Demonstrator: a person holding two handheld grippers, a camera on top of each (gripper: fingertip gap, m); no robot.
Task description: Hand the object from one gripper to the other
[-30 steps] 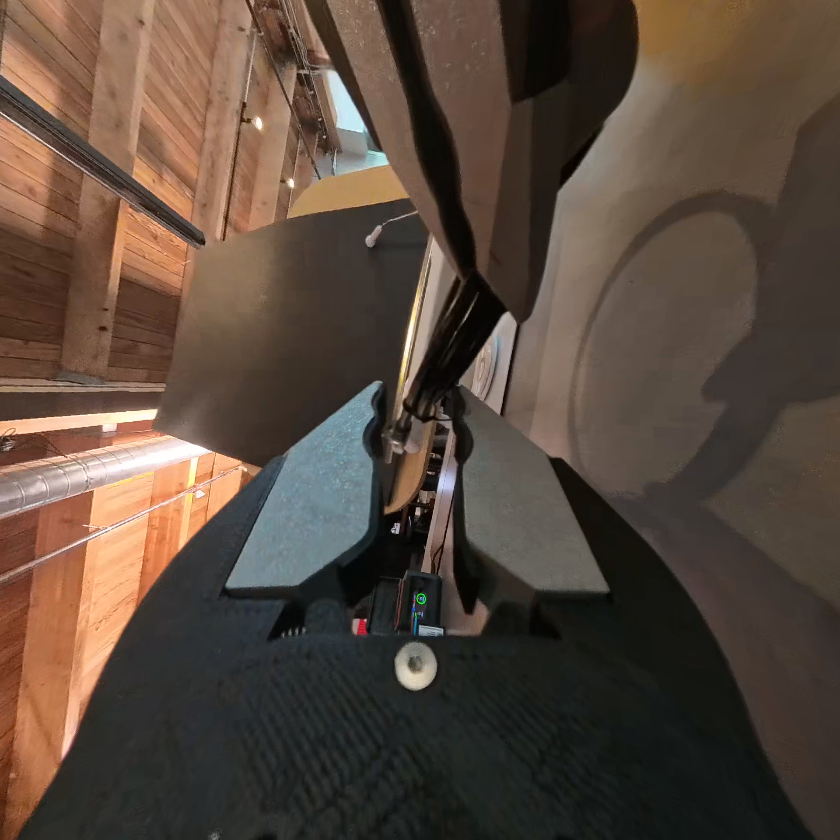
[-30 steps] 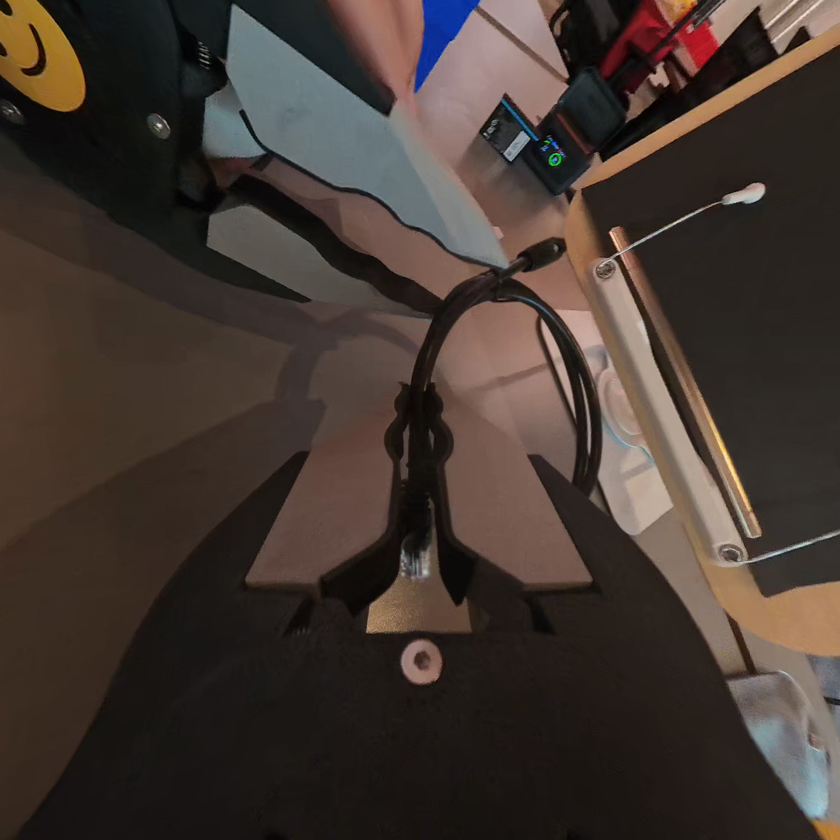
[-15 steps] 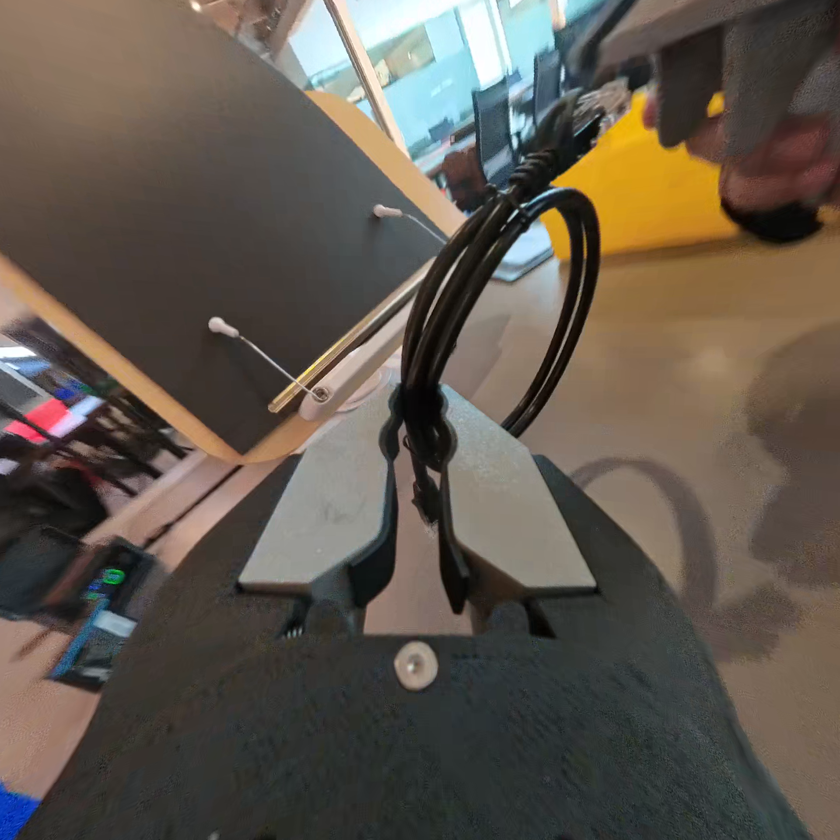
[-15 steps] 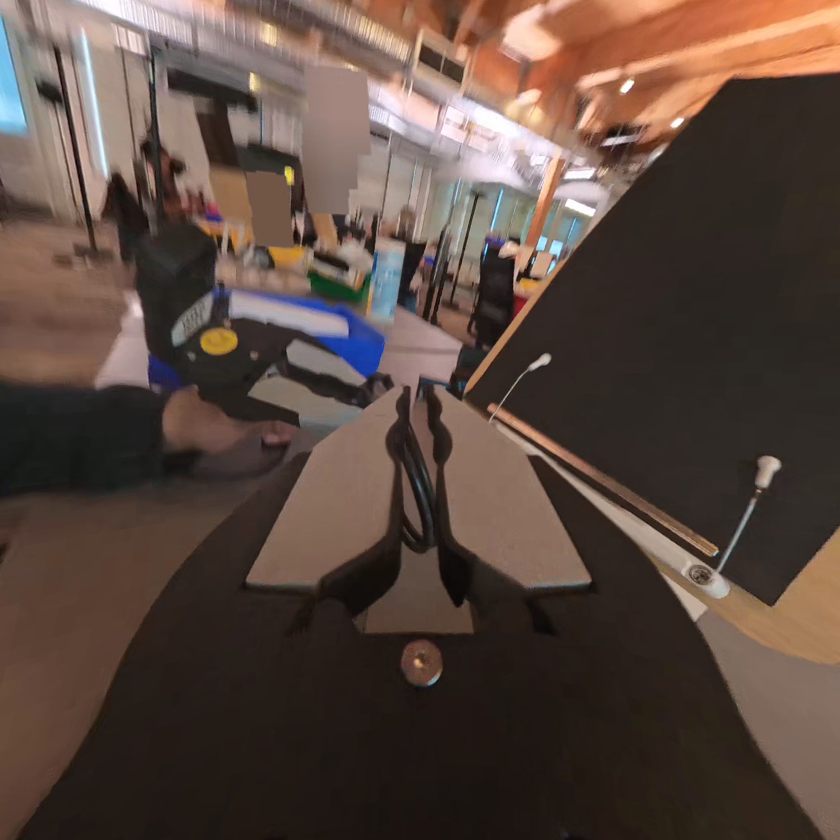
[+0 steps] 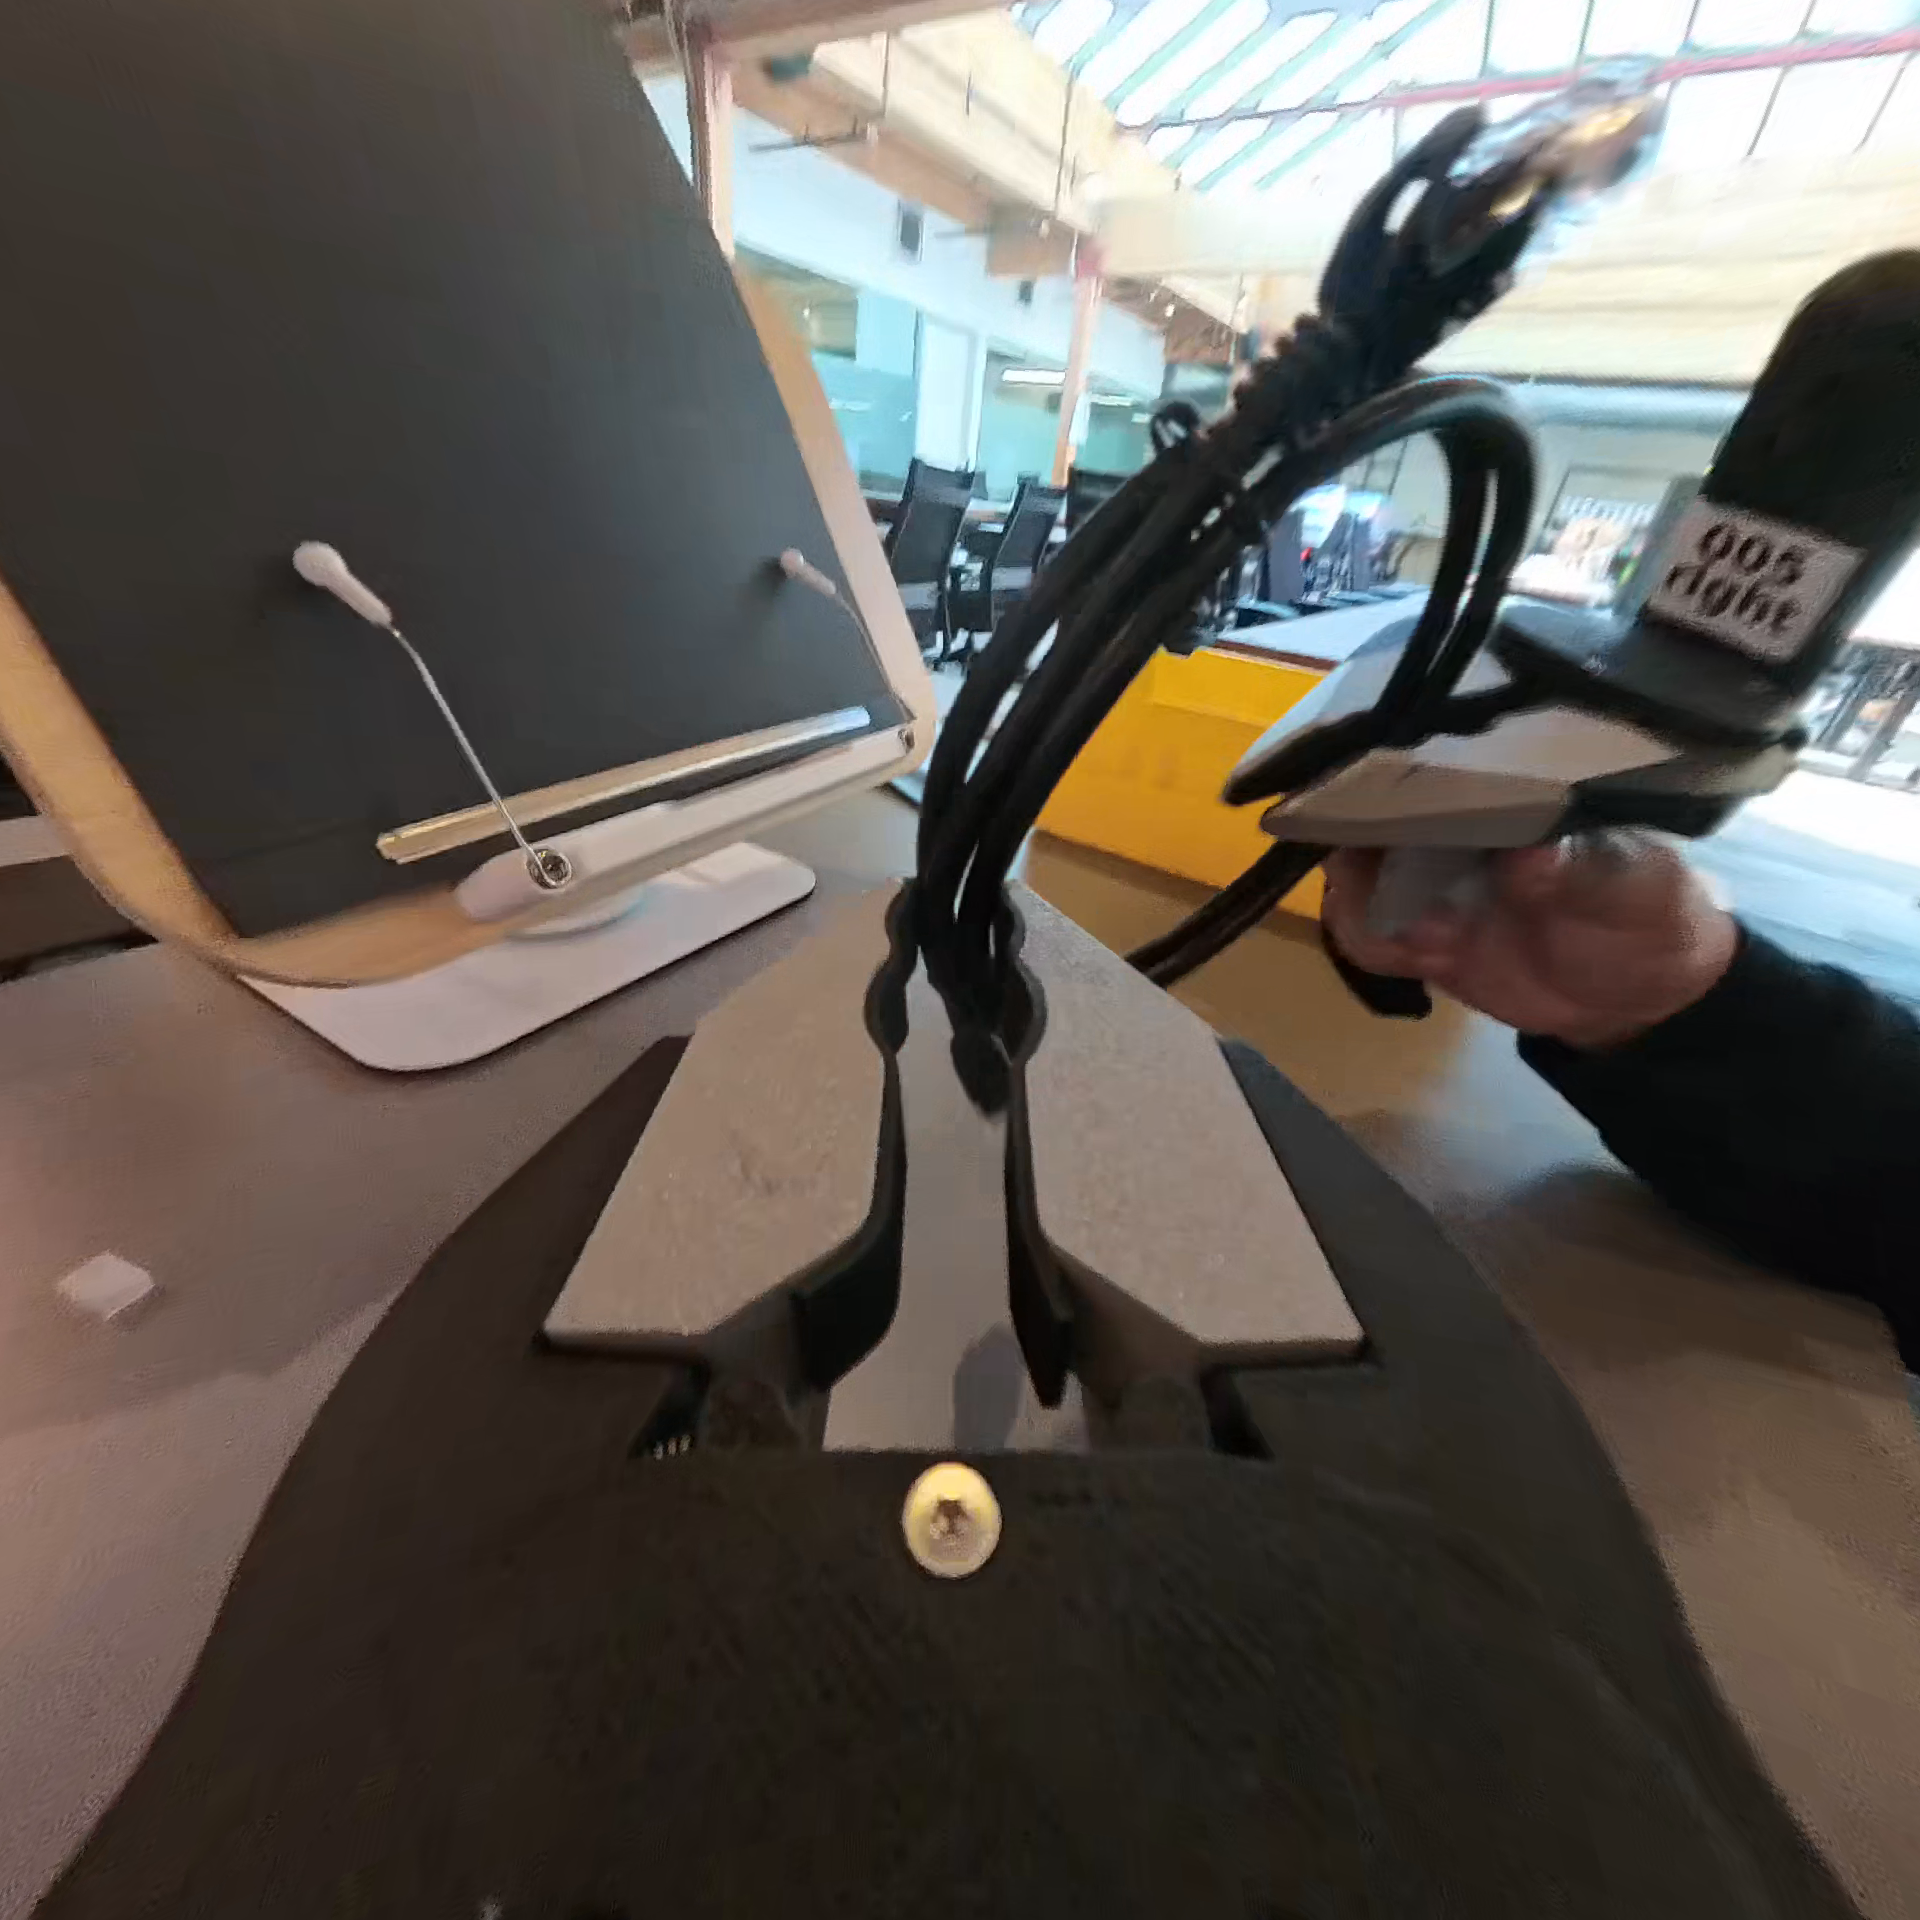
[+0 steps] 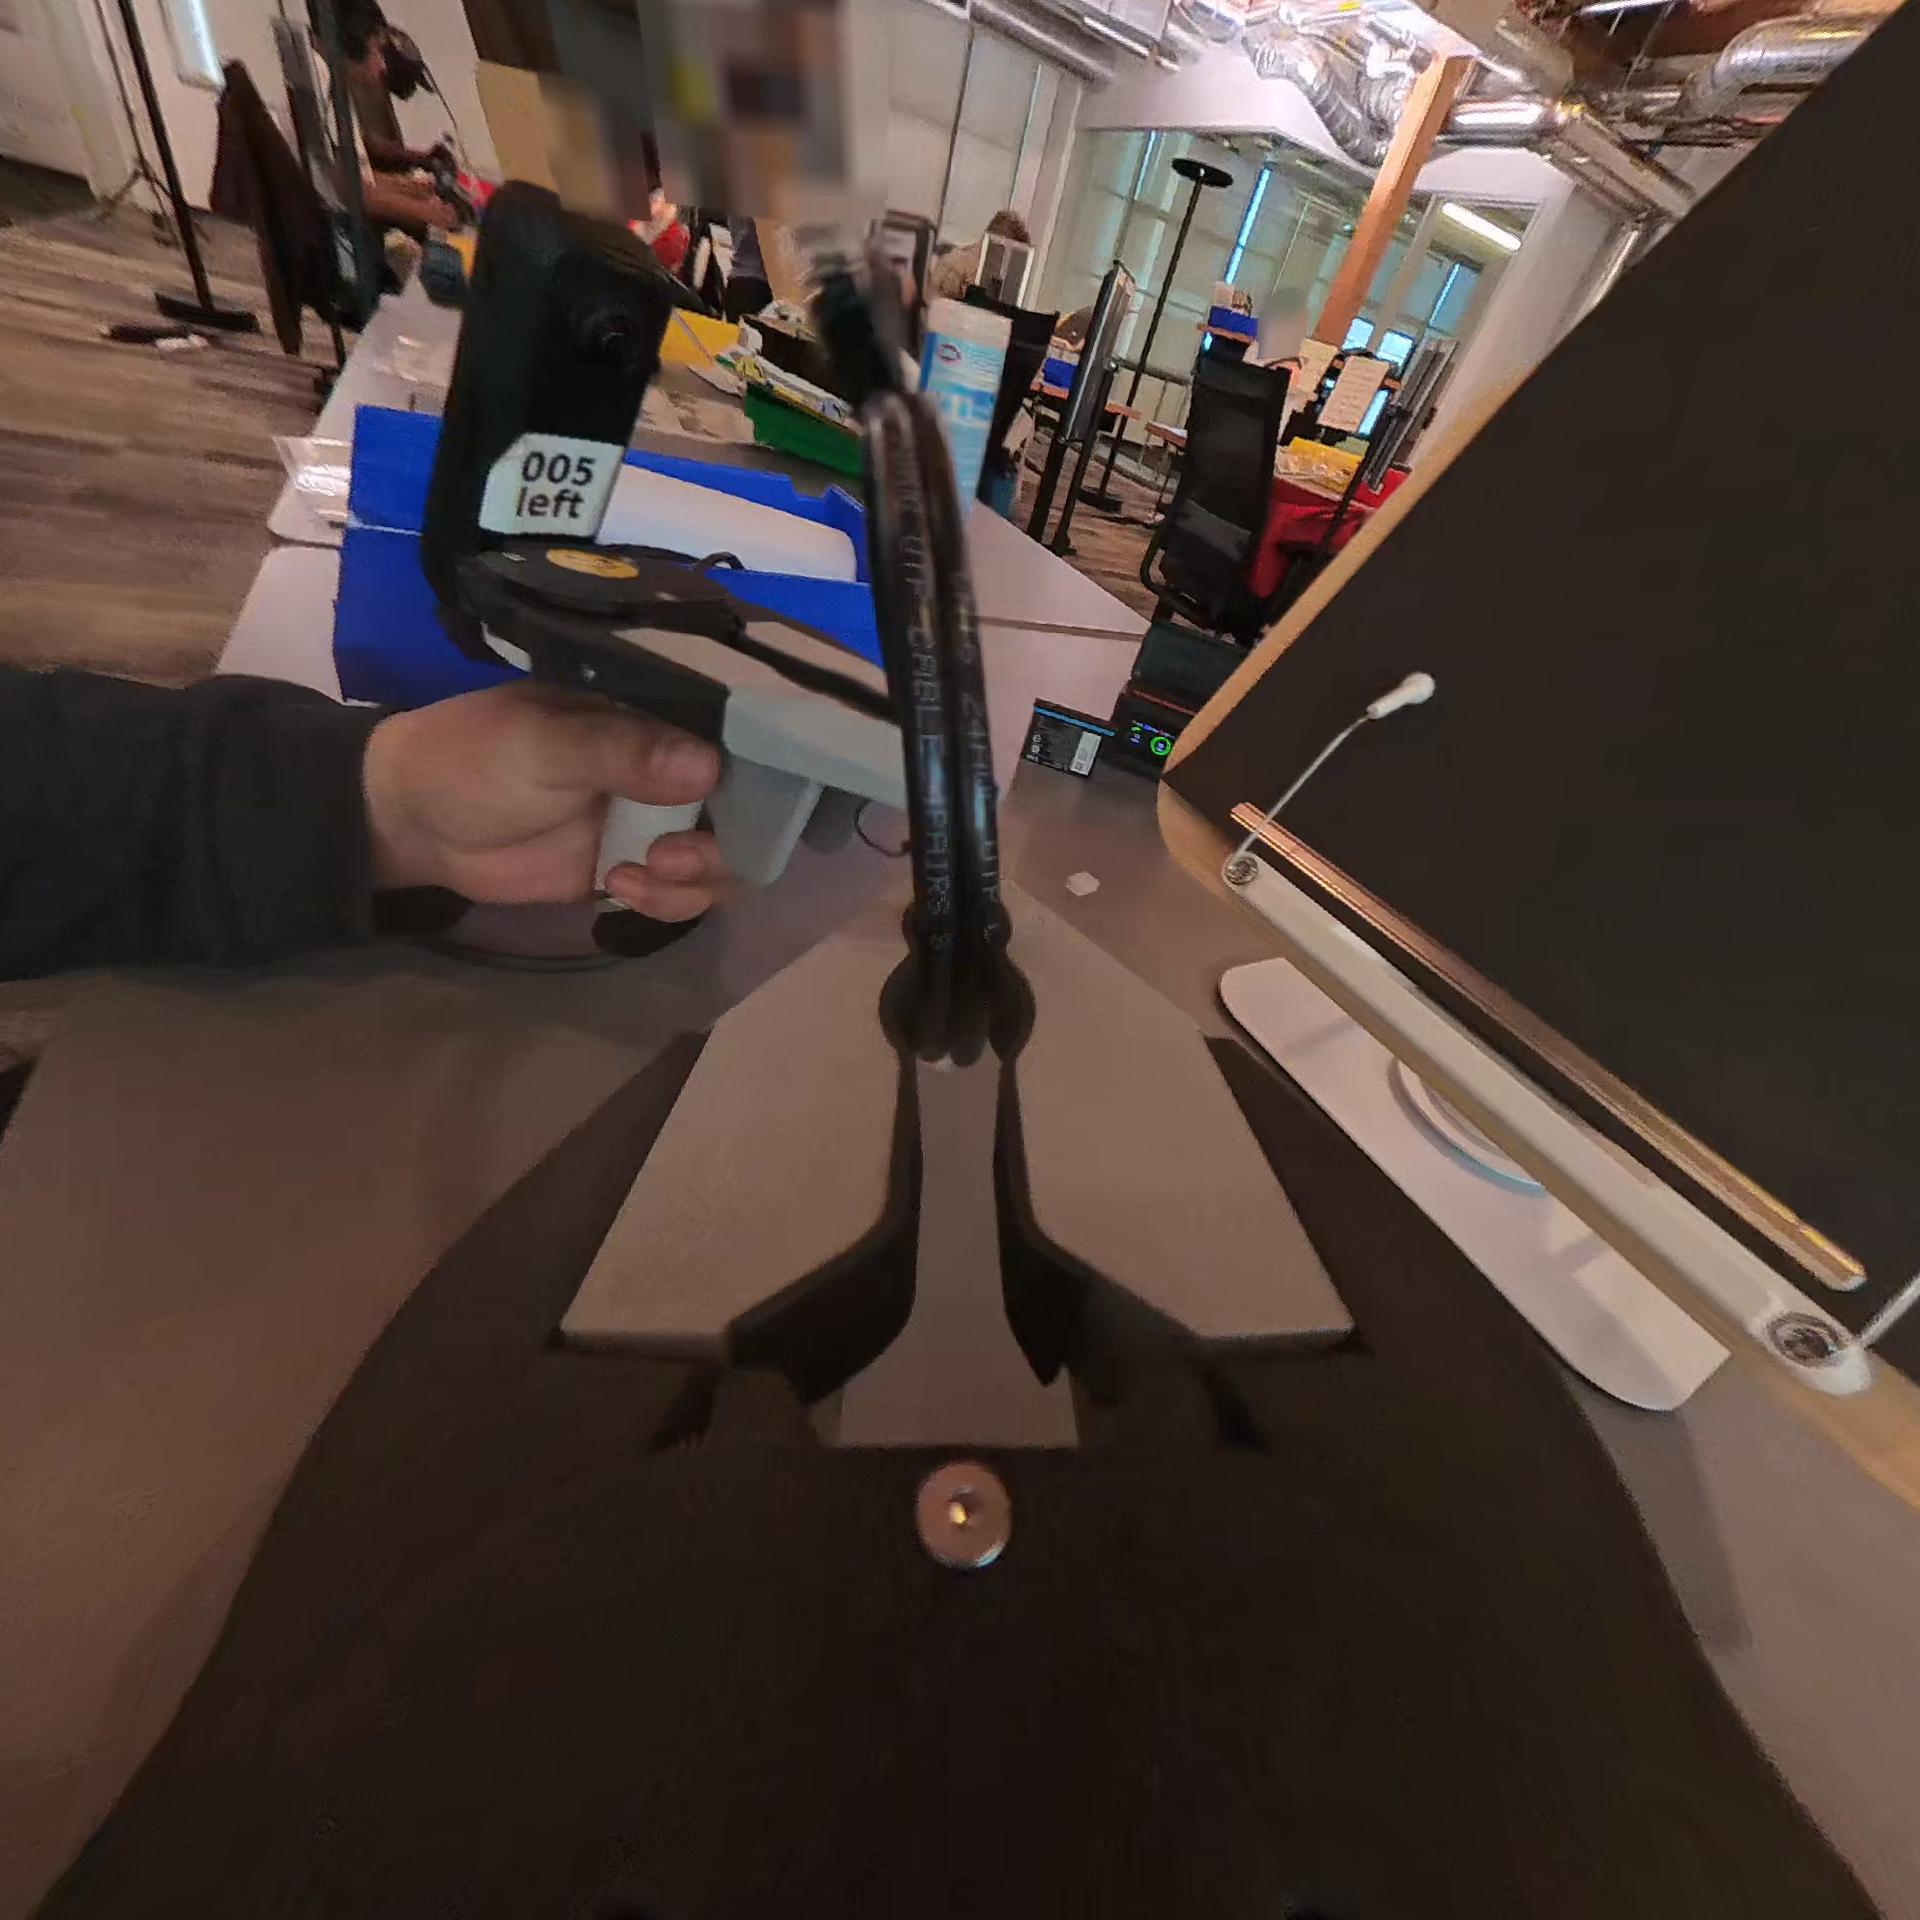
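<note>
so, both of us on one cable

right at my tips, the left gripper (image 5: 951, 997) has its jaws drawn narrow around the cable (image 5: 1039, 707), pinching the bundled strands where they gather into a thick neck. i hold it there, low on the coil, because that is where the strands lie tight together and cannot splay out of the notch in my fingers (image 5: 769, 1143).

from that pinch the loop rises up and away, its plug end high and blurred. part-way round, the right gripper (image 5: 1340, 779) reaches into the loop from the side, a hand (image 5: 1538, 935) on its grip. seen from its own camera, the right gripper (image 6: 956, 1013) is also closed narrowly on the cable (image 6: 940, 665), and my own body (image 6: 582, 582) shows beyond it with a hand (image 6: 520, 800) underneath. two grips on one coil, apart from each other: i judge this the overlap of the handover, kept so the cable is never loose above the table (image 5: 208, 1143).

whichever of us is giving must ease open next; which one, i cannot tell.

farther off to my left stands a tilted dark board (image 5: 416, 416) on a white base, well clear.
</note>
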